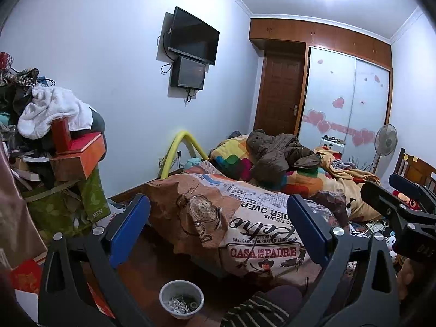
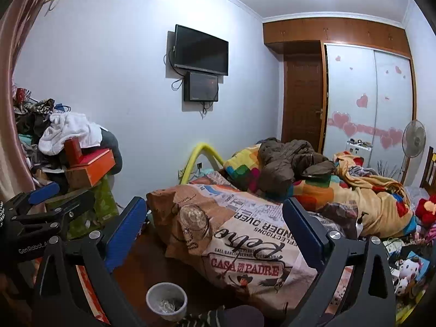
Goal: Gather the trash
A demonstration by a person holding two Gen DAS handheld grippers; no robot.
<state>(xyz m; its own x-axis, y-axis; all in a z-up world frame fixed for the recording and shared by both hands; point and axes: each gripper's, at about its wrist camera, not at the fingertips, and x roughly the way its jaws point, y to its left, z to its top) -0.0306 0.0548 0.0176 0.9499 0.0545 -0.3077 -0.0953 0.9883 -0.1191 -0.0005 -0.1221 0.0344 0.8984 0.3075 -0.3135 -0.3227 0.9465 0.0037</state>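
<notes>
Nearest the cameras, the left tool (image 1: 218, 227) and the right tool (image 2: 215, 224) are each held with their blue-padded black fingers spread wide apart, with nothing between them. Low between the fingers of each, and closer to the lens than the fingertips, a small grey plastic trash bin (image 1: 181, 298) (image 2: 166, 301) stands upright on the dark wooden floor (image 1: 152, 261), holding a few pale scraps that look like crumpled paper and rings; neither tool touches it. In the left wrist view the bin sits slightly left of the gap's middle, and in the right wrist view it lies nearer the left finger. Just beside the bin, at the bottom edge, a striped dark sock or sleeve (image 1: 253, 310) shows. The right tool appears at the right edge of the left wrist view, and the left tool at the left edge of the right wrist view, so the two are side by side. Beyond the fingertips lies a bed covered by a brown-and-white printed sheet reading "CASA DE MI PADRE" (image 1: 261, 250) (image 2: 245, 267), with a multicoloured patchwork quilt (image 1: 234, 160) and a crumpled brown padded jacket (image 1: 278, 150) farther back. To the left a heap of clothes and red boxes (image 1: 68, 141) rises. On the far white wall hangs a black flat television (image 1: 193, 35), with a brown wooden door (image 1: 280, 92) and a sliding wardrobe with pink heart stickers (image 1: 346, 103) beyond.
</notes>
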